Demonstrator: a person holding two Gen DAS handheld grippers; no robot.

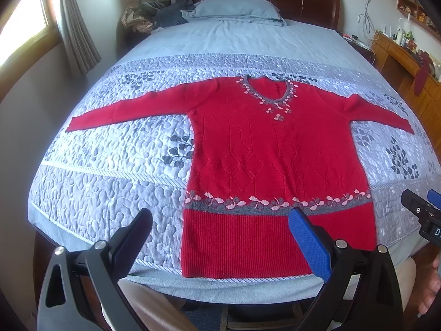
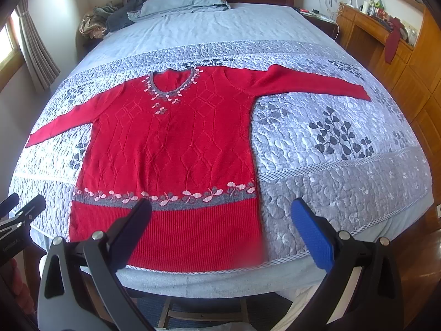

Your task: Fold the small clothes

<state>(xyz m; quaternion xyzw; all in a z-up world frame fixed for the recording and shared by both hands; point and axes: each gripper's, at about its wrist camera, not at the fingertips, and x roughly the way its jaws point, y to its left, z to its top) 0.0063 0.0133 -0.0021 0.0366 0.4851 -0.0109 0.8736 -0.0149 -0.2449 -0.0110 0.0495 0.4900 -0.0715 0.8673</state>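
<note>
A red knit sweater (image 1: 264, 151) lies flat and face up on the bed, both sleeves spread out, with a grey flowered neckline and a grey flowered band above the ribbed hem. It also shows in the right wrist view (image 2: 176, 143). My left gripper (image 1: 220, 220) is open and empty, hovering above the hem near the foot of the bed. My right gripper (image 2: 220, 215) is open and empty, above the hem's right corner. The right gripper shows at the edge of the left wrist view (image 1: 424, 209); the left gripper shows at the edge of the right wrist view (image 2: 19, 212).
The bed has a grey quilted cover (image 1: 110, 187) with leaf prints and a blue pillow (image 1: 237, 8) by the dark headboard. A pile of clothes (image 1: 154, 13) sits at the far left corner. A wooden cabinet (image 2: 408, 69) stands to the right, a curtained window (image 1: 33, 24) to the left.
</note>
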